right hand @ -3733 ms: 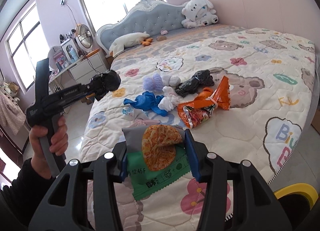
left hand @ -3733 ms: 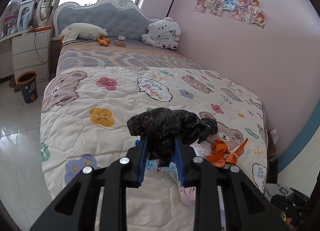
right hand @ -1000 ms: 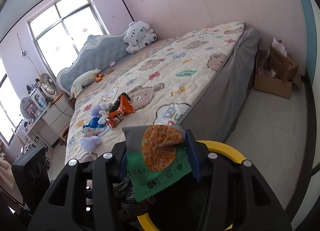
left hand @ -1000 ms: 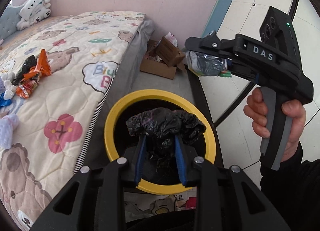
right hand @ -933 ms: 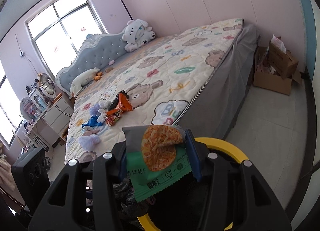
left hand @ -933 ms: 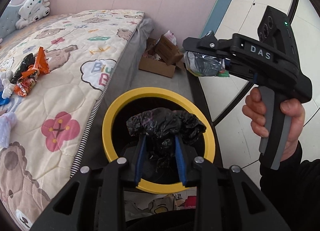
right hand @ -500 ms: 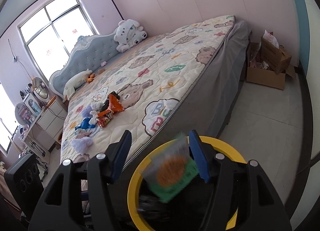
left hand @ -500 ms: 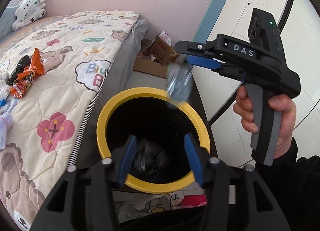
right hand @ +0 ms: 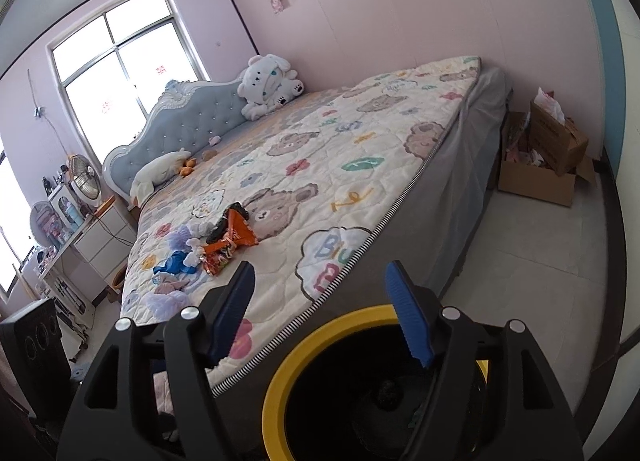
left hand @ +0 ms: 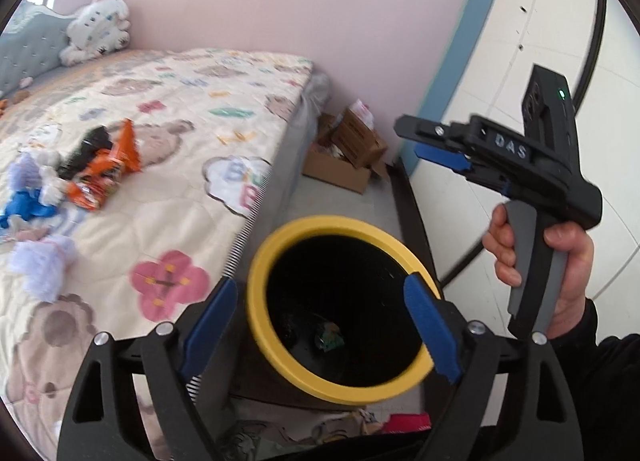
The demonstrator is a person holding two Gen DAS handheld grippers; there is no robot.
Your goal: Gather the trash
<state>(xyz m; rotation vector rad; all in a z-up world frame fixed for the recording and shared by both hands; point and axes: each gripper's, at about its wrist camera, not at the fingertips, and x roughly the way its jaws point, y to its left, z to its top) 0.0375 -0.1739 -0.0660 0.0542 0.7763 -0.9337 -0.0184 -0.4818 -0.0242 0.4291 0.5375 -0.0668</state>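
Left gripper [left hand: 320, 321]: above the bin, jaws wide and opening, nothing between them.
Right gripper [right hand: 318, 309]: over the bin's near rim, jaws parted and opening, nothing between them; a hand [left hand: 560, 261] holds its grip.
Bin [left hand: 260, 293]: yellow-rimmed, black inside, on the floor just beside the bed's foot corner.
Trash in bin: a green wrapper [left hand: 329, 341] and a dark lump lie at the bottom.
Trash on bed [right hand: 360, 197]: orange wrapper [right hand: 230, 243], blue glove [right hand: 174, 265] and pale scraps clustered on the quilt, well apart from the bin.
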